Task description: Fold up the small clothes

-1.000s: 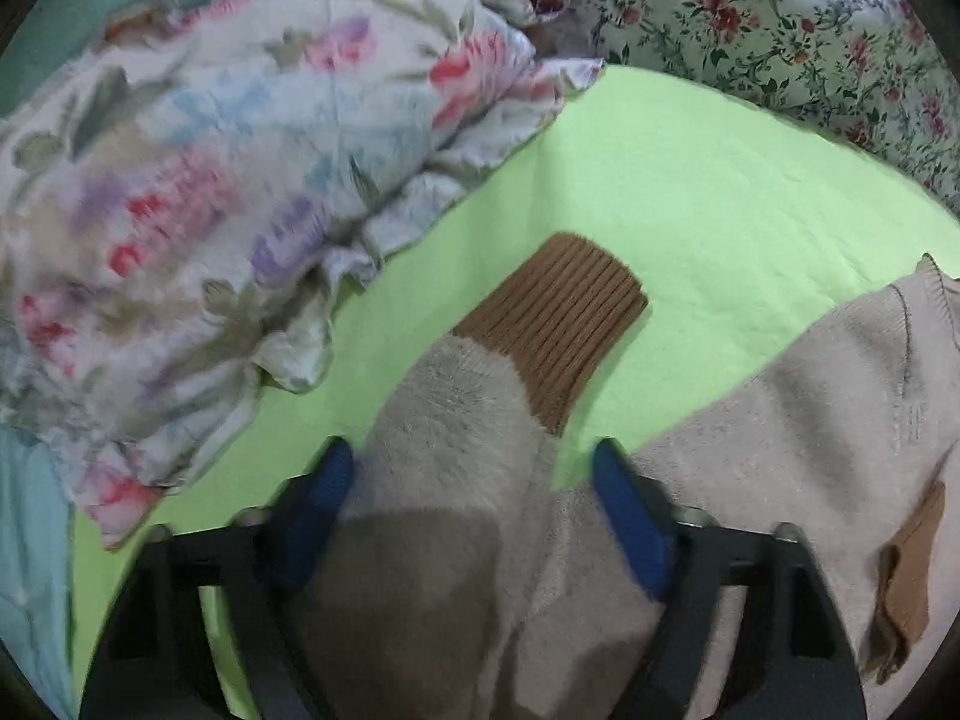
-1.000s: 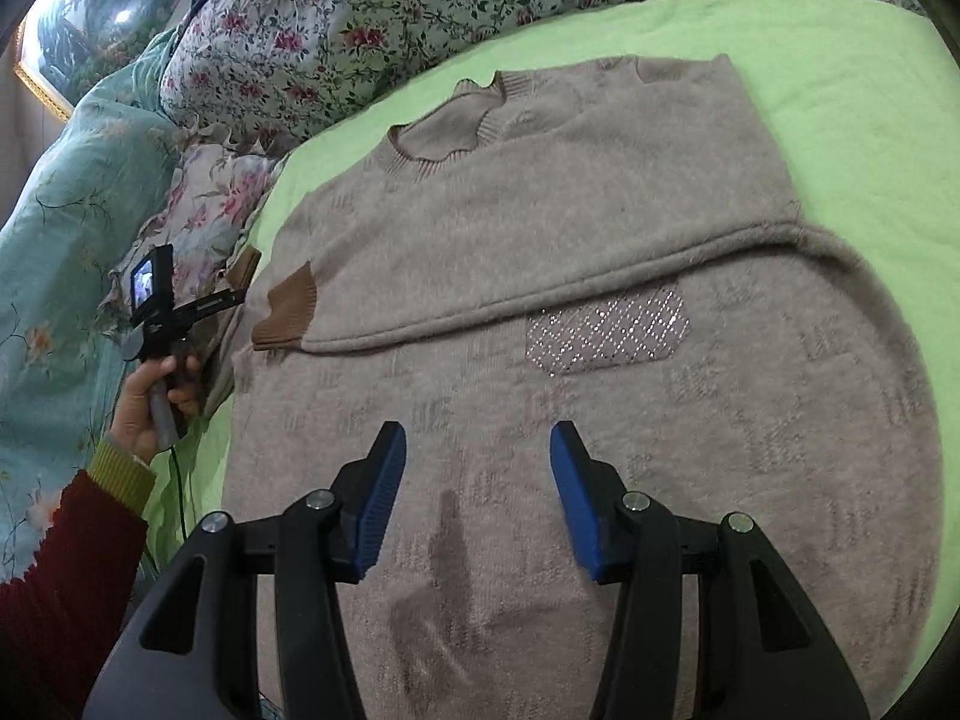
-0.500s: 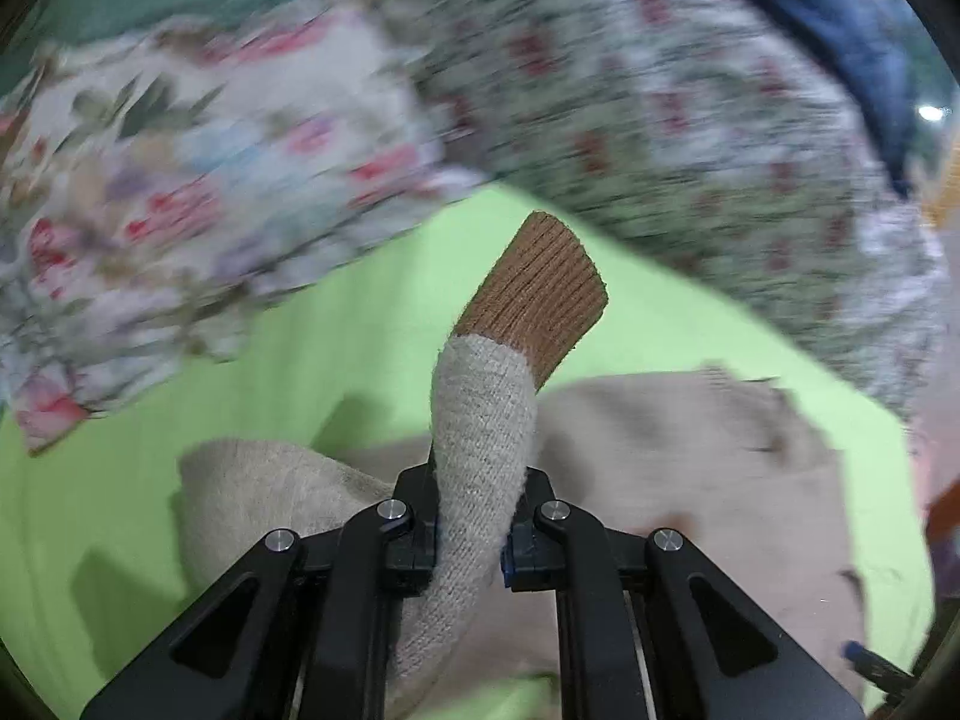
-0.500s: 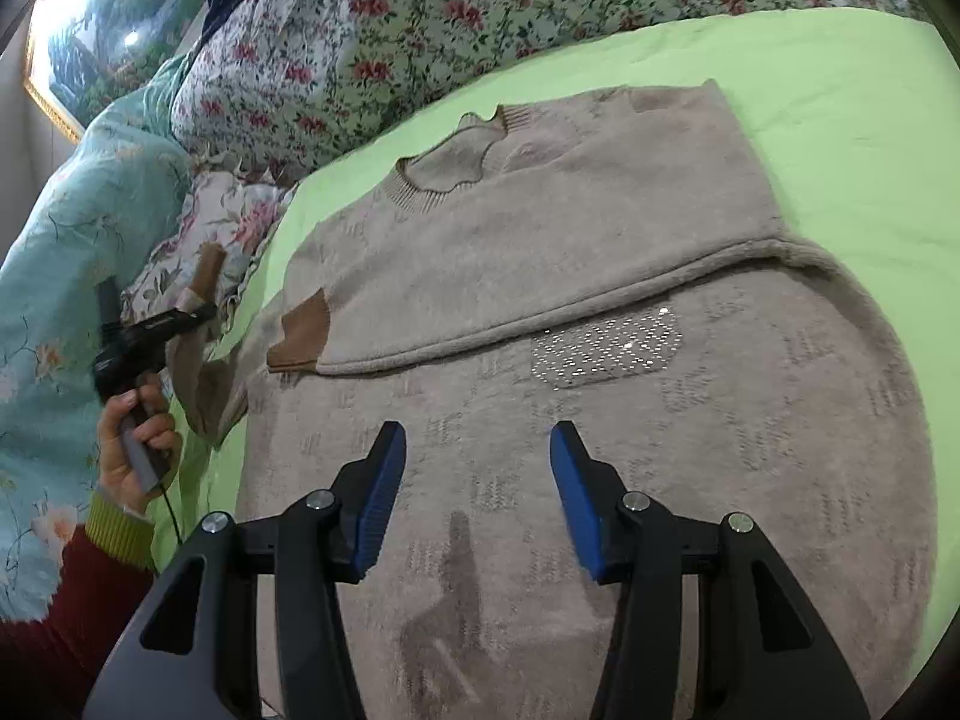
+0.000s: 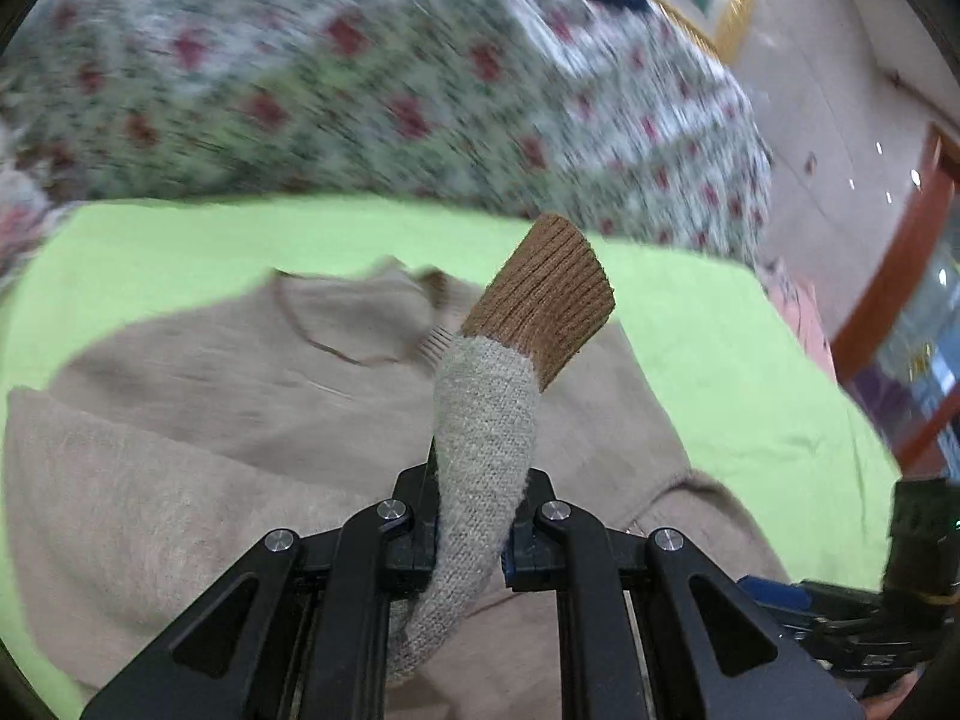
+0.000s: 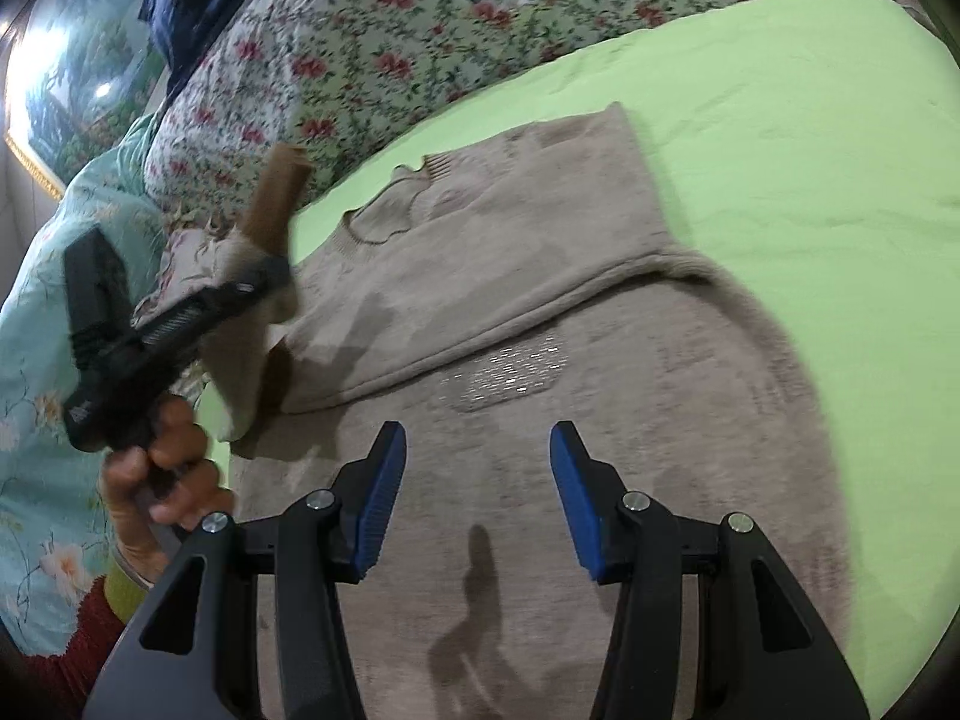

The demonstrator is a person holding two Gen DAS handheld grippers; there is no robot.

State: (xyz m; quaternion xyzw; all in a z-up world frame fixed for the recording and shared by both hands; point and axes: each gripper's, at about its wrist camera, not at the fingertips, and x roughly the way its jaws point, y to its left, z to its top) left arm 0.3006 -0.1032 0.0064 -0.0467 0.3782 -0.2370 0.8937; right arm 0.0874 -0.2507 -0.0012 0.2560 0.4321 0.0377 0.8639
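Note:
A beige knit sweater point(image 6: 540, 312) lies flat on the green bedsheet point(image 6: 810, 138), its upper part folded down over the body. My left gripper point(image 5: 471, 504) is shut on the sweater's sleeve point(image 5: 486, 420), whose brown ribbed cuff point(image 5: 543, 294) sticks up past the fingers over the sweater's neckline point(image 5: 336, 324). In the right wrist view the left gripper point(image 6: 264, 276) shows at the left, held by a hand point(image 6: 162, 480), with the cuff point(image 6: 279, 198) lifted. My right gripper point(image 6: 474, 492) hovers open above the sweater's lower body with nothing between its blue pads.
A floral quilt point(image 6: 390, 42) is bunched along the far side of the bed. A teal floral blanket point(image 6: 36, 360) lies at the left. A framed picture point(image 6: 66, 78) hangs on the wall behind. Bare green sheet spreads to the right of the sweater.
The left gripper closed on the sleeve, lifted it and swung it right over the sweater body. The right gripper stayed open and drifted slightly over the sweater.

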